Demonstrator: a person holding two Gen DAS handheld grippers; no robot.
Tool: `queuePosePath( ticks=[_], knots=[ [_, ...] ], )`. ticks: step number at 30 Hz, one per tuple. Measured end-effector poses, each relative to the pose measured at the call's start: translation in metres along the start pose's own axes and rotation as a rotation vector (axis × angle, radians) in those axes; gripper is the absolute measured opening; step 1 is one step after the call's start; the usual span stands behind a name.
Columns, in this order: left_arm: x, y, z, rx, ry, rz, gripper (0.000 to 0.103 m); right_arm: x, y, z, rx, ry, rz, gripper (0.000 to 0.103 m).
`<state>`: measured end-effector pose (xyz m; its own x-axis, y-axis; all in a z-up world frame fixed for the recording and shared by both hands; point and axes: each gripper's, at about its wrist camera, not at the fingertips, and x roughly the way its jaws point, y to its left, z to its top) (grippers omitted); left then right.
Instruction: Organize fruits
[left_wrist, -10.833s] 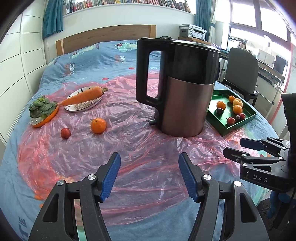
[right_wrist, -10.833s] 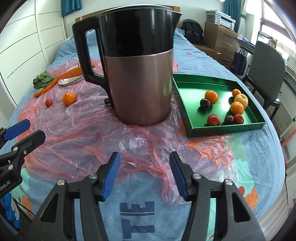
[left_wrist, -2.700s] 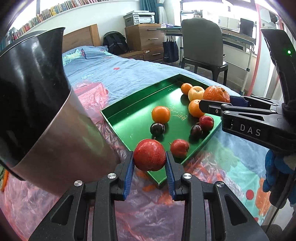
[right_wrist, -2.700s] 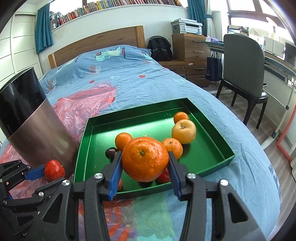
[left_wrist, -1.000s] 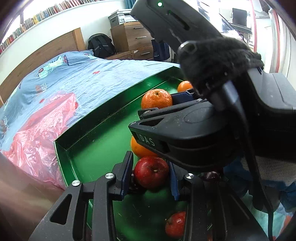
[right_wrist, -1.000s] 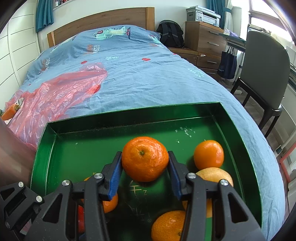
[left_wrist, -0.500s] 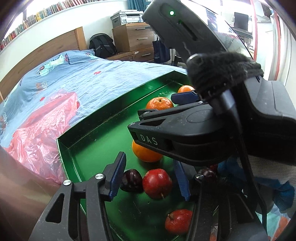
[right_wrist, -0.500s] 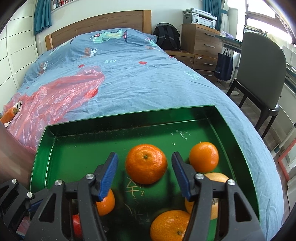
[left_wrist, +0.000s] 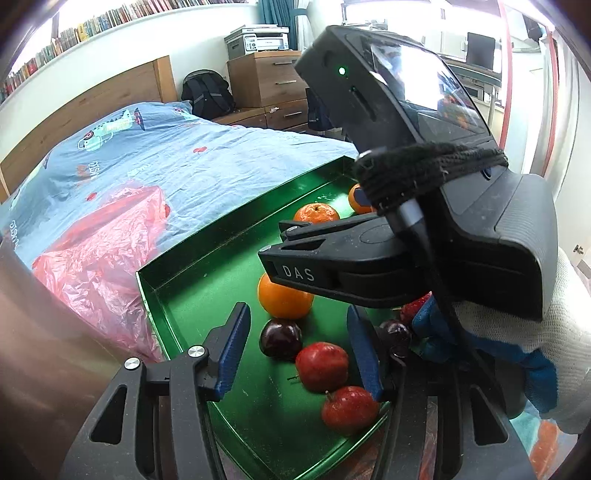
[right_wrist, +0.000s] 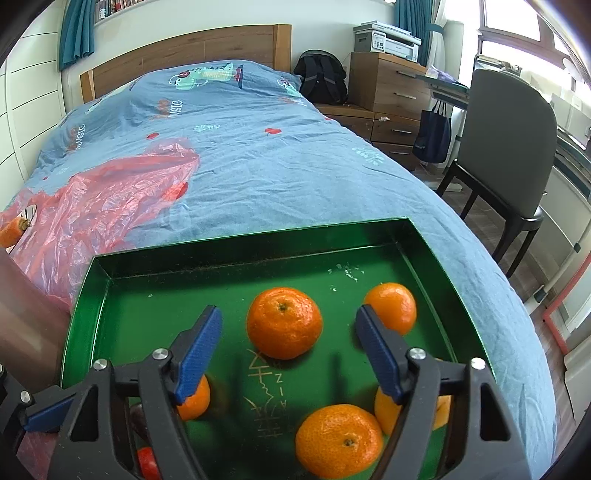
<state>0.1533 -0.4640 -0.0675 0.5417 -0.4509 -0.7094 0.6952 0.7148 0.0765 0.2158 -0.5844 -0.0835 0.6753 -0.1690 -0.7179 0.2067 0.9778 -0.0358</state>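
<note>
At your twelve o'clock stands a wooden headboard (right_wrist: 184, 51); at two, a dresser (right_wrist: 388, 92), a grey chair (right_wrist: 509, 147) and bright windows (right_wrist: 517, 22).

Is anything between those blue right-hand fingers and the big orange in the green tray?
Nothing visible. The right gripper is open, and the big orange sits on the green tray just ahead of its fingertips, with only bare tray floor around it.

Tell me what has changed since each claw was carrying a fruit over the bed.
Both fruits were let go in the green tray. The right claw opened and drew back from the big orange; the left claw released the red apple beside the dark plum. The tray and its other fruits stayed put.
</note>
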Motion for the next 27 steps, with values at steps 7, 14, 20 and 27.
queuePosePath(
  ticks=[7,14,20,27],
  knots=[
    [-0.025,0.002,-0.004,-0.015,-0.008,-0.007,0.055,-0.028,0.001,-0.009,-0.011,-0.006,-0.016,0.103],
    [-0.054,0.002,-0.01,-0.04,-0.02,-0.013,0.058,-0.067,-0.001,-0.023,0.001,-0.02,-0.027,0.103],
    [-0.081,0.011,-0.024,-0.076,-0.022,-0.007,0.061,-0.099,0.009,-0.04,-0.001,-0.025,-0.027,0.103],
    [-0.113,0.025,-0.048,-0.116,-0.021,0.024,0.064,-0.13,0.027,-0.057,0.006,-0.028,-0.015,0.103]
  ],
)
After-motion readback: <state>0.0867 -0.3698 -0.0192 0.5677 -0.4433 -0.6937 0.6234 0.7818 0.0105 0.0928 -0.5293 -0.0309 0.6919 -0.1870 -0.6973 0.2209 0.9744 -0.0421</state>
